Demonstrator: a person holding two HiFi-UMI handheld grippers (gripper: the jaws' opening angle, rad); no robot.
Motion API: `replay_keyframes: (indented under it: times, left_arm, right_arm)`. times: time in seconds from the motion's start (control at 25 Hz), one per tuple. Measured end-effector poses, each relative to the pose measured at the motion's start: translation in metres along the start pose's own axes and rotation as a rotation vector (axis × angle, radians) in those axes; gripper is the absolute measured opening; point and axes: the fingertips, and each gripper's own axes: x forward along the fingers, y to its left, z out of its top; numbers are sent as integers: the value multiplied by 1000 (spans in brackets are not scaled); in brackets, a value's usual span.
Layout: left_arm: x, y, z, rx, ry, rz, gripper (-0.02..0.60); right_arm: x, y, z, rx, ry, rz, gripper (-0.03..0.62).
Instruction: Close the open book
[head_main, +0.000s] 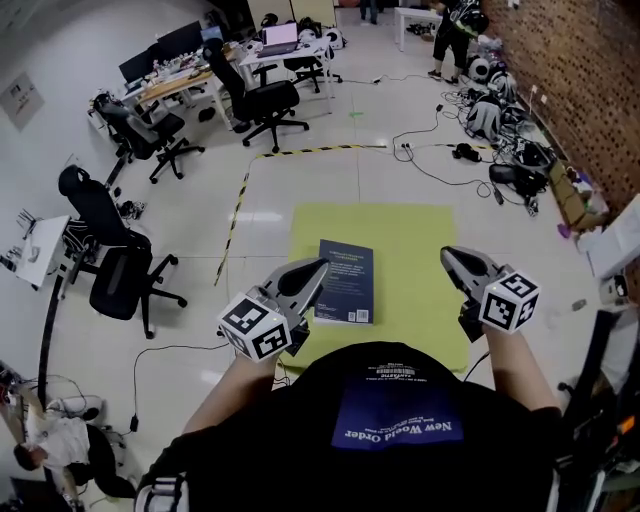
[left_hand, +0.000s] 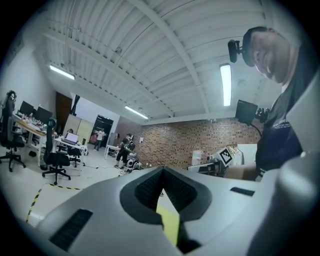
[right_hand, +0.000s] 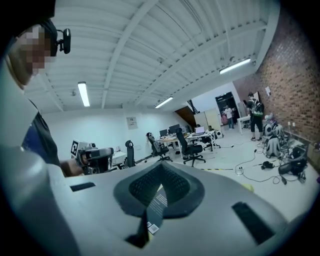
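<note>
A dark blue book (head_main: 345, 280) lies closed and flat on a yellow-green mat (head_main: 420, 250) on the floor. My left gripper (head_main: 318, 268) hovers just left of the book, jaws shut with nothing between them; in the left gripper view its tips (left_hand: 162, 170) meet and only the mat (left_hand: 170, 222) shows below them. My right gripper (head_main: 450, 255) hangs over the mat's right part, apart from the book. In the right gripper view its tips (right_hand: 161, 166) meet too, and the book's cover (right_hand: 157, 202) shows through the gap lower down. Neither gripper holds anything.
Black office chairs (head_main: 262, 100) and desks (head_main: 180, 80) stand at the far left. A striped tape line (head_main: 310, 150) runs beyond the mat. Cables and gear (head_main: 500, 150) lie along the brick wall (head_main: 590, 90) on the right. A person (head_main: 455, 30) stands far back.
</note>
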Motion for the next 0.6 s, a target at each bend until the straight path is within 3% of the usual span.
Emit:
replay_keyframes:
  times: [0.6]
  left_arm:
    - [3,1,-12,-30,21,-7,8]
  right_arm:
    - [3,4,0,-20,15,26,-17]
